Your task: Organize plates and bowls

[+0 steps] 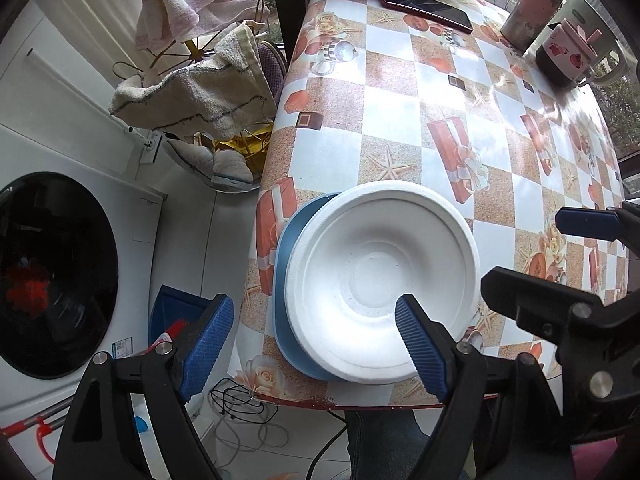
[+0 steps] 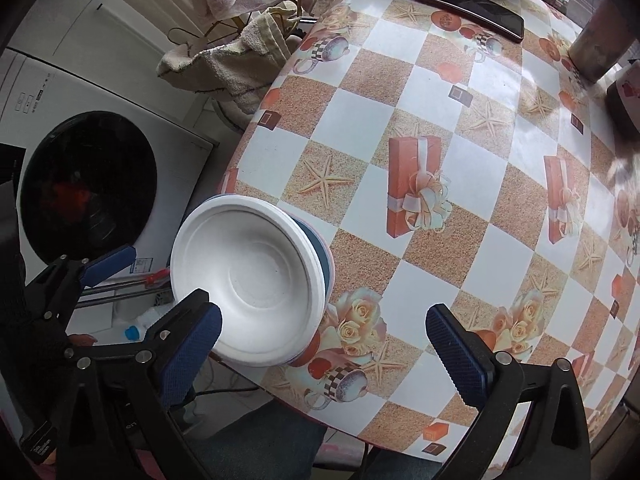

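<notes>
Your left gripper (image 1: 308, 344) points straight down with its jaws spread wide, nothing between the pads. The white foam bowl (image 1: 380, 280) rests on a blue plate (image 1: 286, 248) at the table (image 1: 400, 120) edge (about 6 o'clock in the left wrist view). Your right gripper (image 2: 320, 348) also hangs apart and empty, the bowl at its 9 o'clock.
</notes>
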The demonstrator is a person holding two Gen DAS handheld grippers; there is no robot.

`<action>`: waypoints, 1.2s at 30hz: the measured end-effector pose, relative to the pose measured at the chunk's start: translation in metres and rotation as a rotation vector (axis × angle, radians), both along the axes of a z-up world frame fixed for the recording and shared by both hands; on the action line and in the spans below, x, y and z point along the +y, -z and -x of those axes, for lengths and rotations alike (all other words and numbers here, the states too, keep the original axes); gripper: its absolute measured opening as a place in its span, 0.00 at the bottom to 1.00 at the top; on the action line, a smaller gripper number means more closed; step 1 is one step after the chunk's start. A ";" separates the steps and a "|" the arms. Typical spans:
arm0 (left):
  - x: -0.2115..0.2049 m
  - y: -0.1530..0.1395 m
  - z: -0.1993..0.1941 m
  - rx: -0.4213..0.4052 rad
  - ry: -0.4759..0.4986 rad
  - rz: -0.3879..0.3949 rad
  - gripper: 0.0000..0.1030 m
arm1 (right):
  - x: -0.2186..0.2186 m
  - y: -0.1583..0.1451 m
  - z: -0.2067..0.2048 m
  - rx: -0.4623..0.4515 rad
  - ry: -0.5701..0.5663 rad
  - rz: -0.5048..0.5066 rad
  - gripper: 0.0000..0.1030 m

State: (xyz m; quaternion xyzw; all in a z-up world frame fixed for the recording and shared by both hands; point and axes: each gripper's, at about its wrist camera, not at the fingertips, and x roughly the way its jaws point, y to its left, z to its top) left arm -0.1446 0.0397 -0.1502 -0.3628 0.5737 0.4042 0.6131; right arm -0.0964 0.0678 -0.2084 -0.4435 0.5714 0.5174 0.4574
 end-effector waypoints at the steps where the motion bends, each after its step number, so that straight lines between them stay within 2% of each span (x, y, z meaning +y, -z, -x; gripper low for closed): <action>1: 0.000 -0.002 -0.001 -0.010 0.005 -0.001 0.87 | -0.001 -0.004 0.000 0.000 -0.011 -0.013 1.00; 3: 0.001 -0.006 -0.006 -0.014 0.025 -0.003 0.89 | -0.005 -0.012 -0.001 -0.032 -0.017 -0.036 1.00; 4: 0.000 -0.007 -0.009 -0.015 0.038 0.000 0.95 | -0.006 -0.014 -0.003 -0.036 -0.008 -0.051 1.00; 6: -0.002 -0.011 -0.014 -0.039 0.057 0.002 0.99 | -0.007 -0.017 -0.007 -0.045 0.006 -0.065 1.00; 12: -0.003 -0.019 -0.029 -0.049 0.100 -0.015 0.99 | -0.010 -0.021 -0.015 -0.058 0.028 -0.076 1.00; 22: -0.001 -0.024 -0.031 -0.052 0.092 -0.022 0.99 | -0.012 -0.031 -0.024 -0.060 0.057 -0.105 1.00; 36: 0.002 -0.031 -0.024 -0.024 0.064 -0.040 0.99 | -0.010 -0.035 -0.019 -0.037 0.039 -0.128 1.00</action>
